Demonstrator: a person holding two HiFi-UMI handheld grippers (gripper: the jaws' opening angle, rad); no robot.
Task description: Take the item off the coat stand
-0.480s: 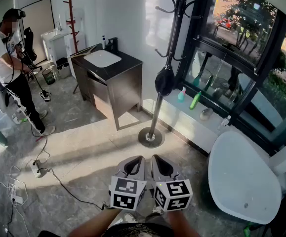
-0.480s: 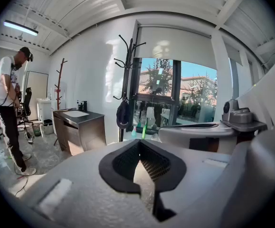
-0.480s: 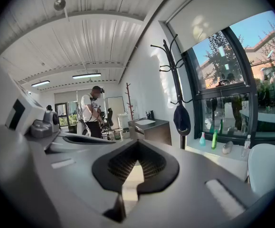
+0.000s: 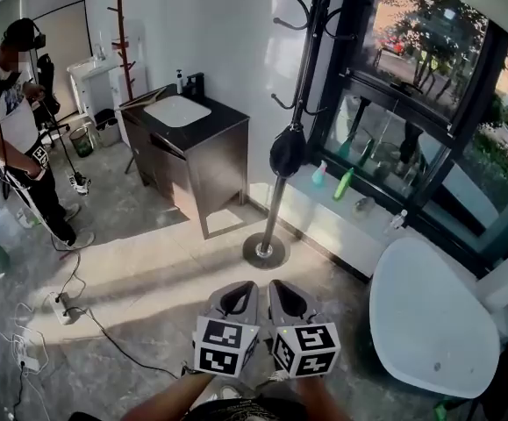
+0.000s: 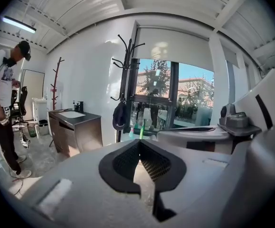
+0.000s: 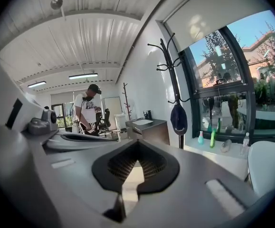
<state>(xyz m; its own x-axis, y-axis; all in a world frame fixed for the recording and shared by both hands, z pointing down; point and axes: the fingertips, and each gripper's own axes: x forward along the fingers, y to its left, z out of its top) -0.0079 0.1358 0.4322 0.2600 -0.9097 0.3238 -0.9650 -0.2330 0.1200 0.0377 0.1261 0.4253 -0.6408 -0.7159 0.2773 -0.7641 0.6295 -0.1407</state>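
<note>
A black coat stand (image 4: 282, 191) rises from a round base on the floor near the window. A dark cap (image 4: 287, 151) hangs from one of its lower hooks. My left gripper (image 4: 241, 288) and right gripper (image 4: 281, 288) are held side by side low in the head view, well short of the stand. Both are shut with nothing between the jaws. In the left gripper view the cap (image 5: 119, 117) hangs far beyond the closed left gripper (image 5: 139, 144). The right gripper view shows the cap (image 6: 178, 119) to the right of the closed right gripper (image 6: 137, 144).
A dark cabinet (image 4: 203, 160) with a white basin stands left of the stand. A white round table (image 4: 429, 316) is at the right. Bottles (image 4: 345, 183) line the window ledge. A person (image 4: 12, 121) stands at far left, with cables and a power strip (image 4: 60, 303) on the floor.
The head view has shifted slightly, so the stand and cap sit a little higher and further left. The person at left has turned. Both grippers stay shut side by side.
</note>
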